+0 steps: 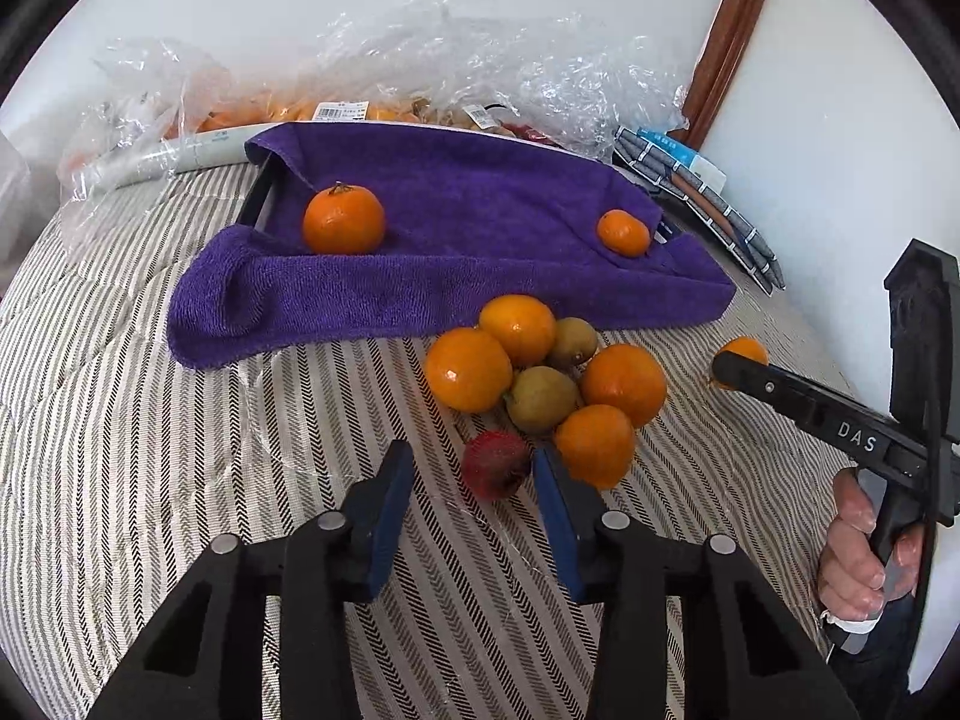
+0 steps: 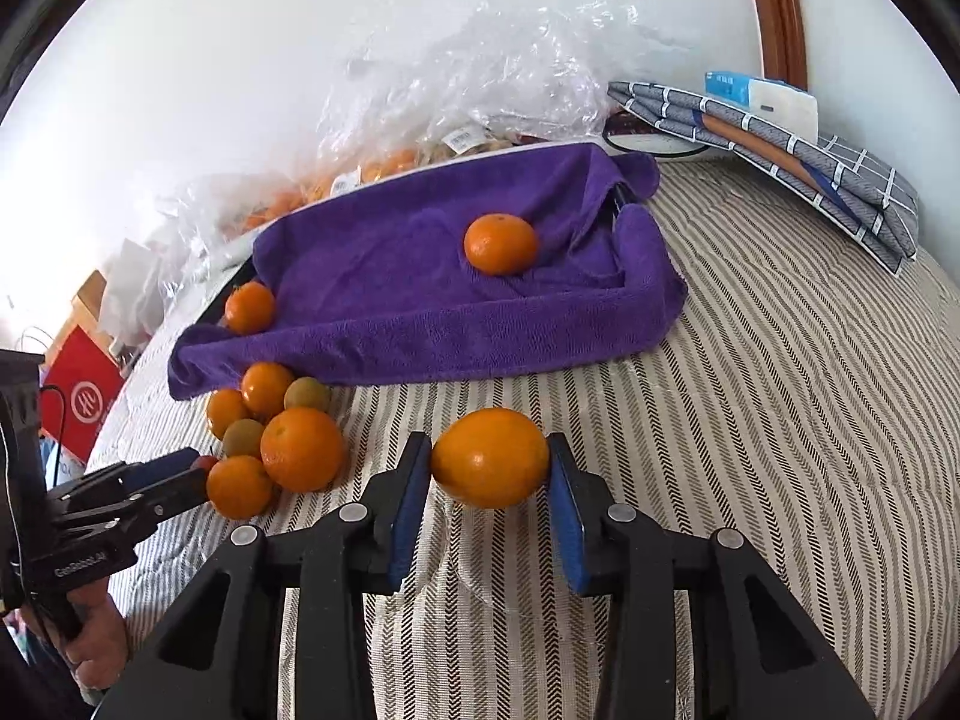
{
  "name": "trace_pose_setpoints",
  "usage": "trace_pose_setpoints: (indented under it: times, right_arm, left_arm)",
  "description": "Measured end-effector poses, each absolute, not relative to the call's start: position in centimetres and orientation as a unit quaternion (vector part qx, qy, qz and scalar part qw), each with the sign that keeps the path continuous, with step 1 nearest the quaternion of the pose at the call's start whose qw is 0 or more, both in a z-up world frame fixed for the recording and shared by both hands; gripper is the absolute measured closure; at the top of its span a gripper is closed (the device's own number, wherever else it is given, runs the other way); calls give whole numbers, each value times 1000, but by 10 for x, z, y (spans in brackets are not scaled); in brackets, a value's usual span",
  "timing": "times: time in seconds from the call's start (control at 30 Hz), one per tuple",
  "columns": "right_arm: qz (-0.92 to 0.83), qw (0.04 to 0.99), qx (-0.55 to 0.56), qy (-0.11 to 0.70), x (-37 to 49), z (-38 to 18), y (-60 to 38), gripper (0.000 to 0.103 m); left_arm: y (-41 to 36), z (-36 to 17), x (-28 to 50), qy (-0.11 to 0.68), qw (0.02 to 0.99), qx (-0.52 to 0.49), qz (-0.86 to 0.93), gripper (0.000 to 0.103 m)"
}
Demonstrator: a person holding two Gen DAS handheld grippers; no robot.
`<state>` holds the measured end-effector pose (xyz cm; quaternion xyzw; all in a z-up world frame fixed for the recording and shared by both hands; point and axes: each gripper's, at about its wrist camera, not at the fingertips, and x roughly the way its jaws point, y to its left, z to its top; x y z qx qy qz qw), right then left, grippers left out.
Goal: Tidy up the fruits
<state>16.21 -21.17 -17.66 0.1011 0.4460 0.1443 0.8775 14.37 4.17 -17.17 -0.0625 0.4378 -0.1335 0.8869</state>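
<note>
While your right gripper [image 2: 489, 468] holds the firm, smooth orange [image 2: 490, 457] across its middle above the bed [image 2: 780, 420], keep your left gripper's [image 1: 474, 474] wide fingers gentle around the soft red fruit [image 1: 495, 464].

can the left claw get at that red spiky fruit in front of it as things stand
Probably yes. The left claw is open with the red spiky fruit already lying between its fingers on the striped cloth. An orange sits close beside the right finger, so closing may nudge it.
</note>
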Motion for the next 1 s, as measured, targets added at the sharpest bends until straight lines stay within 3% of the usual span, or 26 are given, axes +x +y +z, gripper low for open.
trace_pose_setpoints:
  times: [0.17,1.0]
  right_arm:
    - [153,879,102,440,161,-175,-211,65]
    - [158,888,127,412,158,-166,-221,65]
  left_arm:
    - [42,-173,146,441,883,-69,-143,80]
    - [79,-149,128,357,923,-129,-71,80]
